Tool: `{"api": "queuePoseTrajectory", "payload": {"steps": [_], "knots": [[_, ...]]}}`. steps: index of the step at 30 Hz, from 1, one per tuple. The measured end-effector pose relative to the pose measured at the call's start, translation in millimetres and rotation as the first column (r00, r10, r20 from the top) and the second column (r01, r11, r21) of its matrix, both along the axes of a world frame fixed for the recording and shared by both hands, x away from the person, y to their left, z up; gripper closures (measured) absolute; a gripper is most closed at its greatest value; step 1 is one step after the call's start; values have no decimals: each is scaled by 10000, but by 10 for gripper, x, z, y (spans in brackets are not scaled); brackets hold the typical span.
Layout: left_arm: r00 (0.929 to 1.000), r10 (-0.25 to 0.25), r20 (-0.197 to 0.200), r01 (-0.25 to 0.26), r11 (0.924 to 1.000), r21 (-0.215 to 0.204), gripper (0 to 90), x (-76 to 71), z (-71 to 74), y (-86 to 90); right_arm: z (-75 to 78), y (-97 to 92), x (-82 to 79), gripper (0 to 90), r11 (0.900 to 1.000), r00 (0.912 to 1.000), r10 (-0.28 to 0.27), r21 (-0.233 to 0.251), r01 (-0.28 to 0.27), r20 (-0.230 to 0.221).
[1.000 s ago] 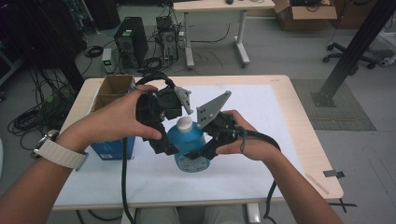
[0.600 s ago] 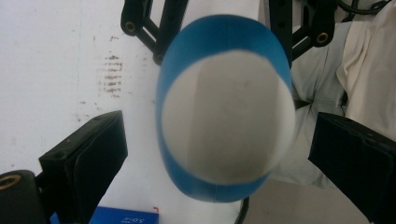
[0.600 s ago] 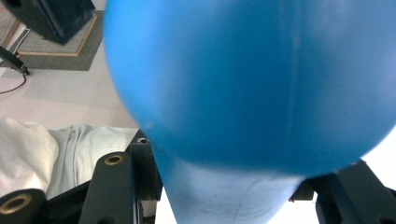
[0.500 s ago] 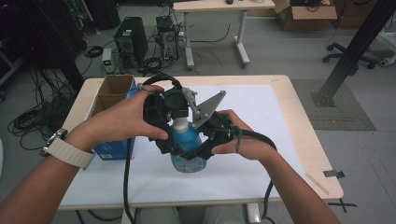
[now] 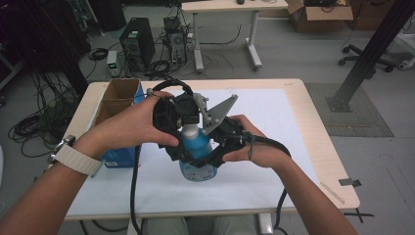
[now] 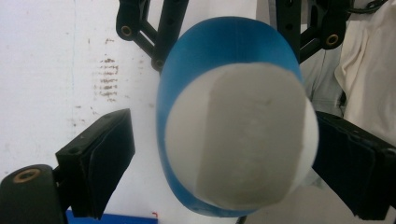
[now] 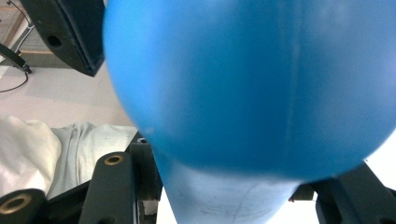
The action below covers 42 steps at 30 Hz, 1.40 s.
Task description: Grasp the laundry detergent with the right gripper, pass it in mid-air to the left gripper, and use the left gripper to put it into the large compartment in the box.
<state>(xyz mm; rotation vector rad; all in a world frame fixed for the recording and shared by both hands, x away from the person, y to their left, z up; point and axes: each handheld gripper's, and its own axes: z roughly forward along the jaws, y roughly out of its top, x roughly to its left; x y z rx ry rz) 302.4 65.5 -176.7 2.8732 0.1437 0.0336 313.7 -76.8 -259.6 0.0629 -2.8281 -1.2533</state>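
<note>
So, blue bottle (image 5: 198, 156) is upright over the white table (image 5: 274, 122), my right gripper (image 5: 215, 147) clamped on its body. My left gripper (image 6: 219, 154) has just been closing around the white cap (image 6: 243, 140), one pad short of contact. Cap not gripped or turned yet, I judge.
</note>
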Motion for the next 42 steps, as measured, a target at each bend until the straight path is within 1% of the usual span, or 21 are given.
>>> {"api": "queuePoseTrajectory", "payload": {"steps": [4,12,19,27,31,34,38,42], "knots": [[10000,2,-21,-2,10000,-81,125,2,-9,-8,-2,1,3,441,10000,10000,14,11,-14,5],[10000,-67,-19,67,10000,-58,156,2,-20,-21,-8,-2,7,440,10000,10000,-3,-26,3,-26],[9999,-132,-77,132,9999,-28,208,8,-31,-22,-21,-1,15,440,10000,10000,5,-27,-6,-39],[9999,-165,-42,165,9998,-63,229,10,-44,-27,-37,6,16,440,10000,10000,18,-73,-18,-88],[9998,-202,-5,202,9998,-10,272,8,-55,-30,-37,9,16,440,10000,9999,37,-53,-38,-109],[9998,-197,-37,197,9998,38,286,8,-60,-29,-40,10,14,440,10000,9999,36,-89,-37,-125],[9998,-192,-98,192,9998,-21,309,3,-73,-27,-42,8,11,440,9999,9999,51,-99,-52,-132],[9996,-240,-119,240,9997,4,340,7,-83,-28,-46,11,7,440,9999,9999,77,-138,-79,-136]]}}
